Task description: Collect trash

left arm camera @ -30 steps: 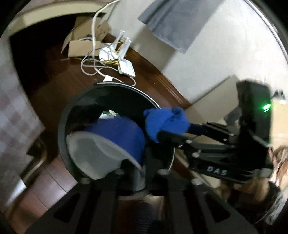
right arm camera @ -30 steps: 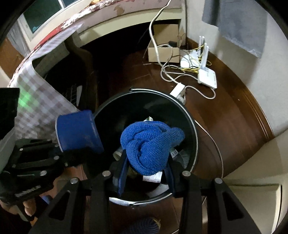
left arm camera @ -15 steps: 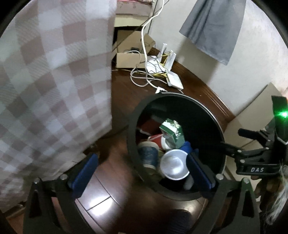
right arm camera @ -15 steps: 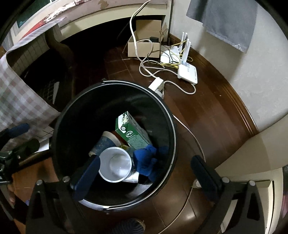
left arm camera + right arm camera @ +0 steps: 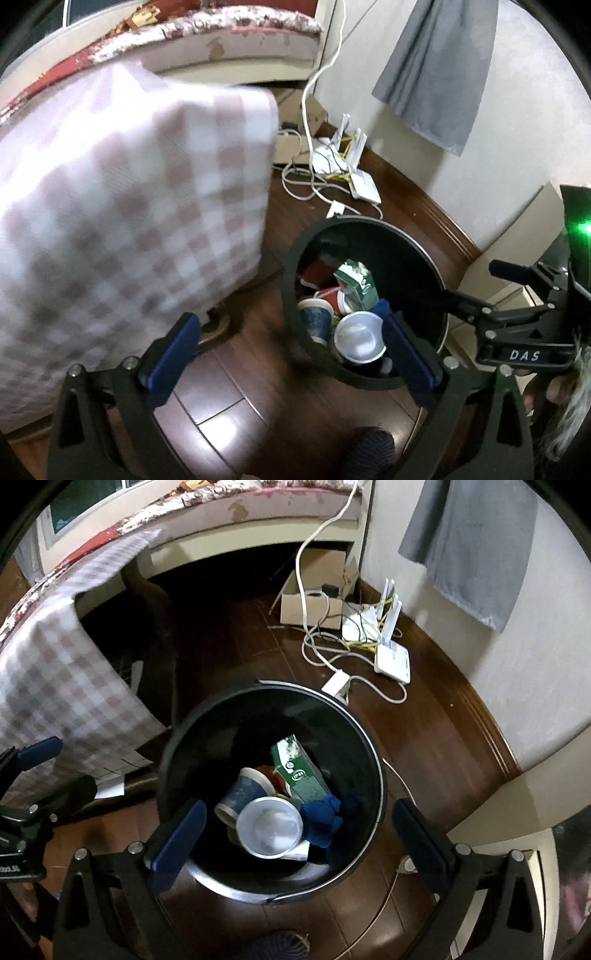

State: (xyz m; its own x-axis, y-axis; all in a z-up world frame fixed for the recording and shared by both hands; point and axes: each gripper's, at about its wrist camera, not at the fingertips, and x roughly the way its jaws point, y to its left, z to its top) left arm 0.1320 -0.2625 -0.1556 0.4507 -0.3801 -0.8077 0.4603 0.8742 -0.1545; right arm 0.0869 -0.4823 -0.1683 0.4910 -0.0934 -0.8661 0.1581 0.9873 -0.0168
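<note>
Dropped from the grippers since a second ago, the knotted blue knit cloth [image 5: 325, 821] and blue paper cup [image 5: 271, 825] lie inside the round black trash bin [image 5: 371, 746] on the floor, both left gripper [image 5: 291, 350] and right gripper [image 5: 299, 842] fingers released and empty.

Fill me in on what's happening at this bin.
A person is collecting trash with a handheld gripper in each hand. The left gripper and right gripper both hang over the black bin, jaws wide open and holding nothing. In the bin lie a blue cloth, a white-lined cup, a blue paper cup and a green carton.
</note>
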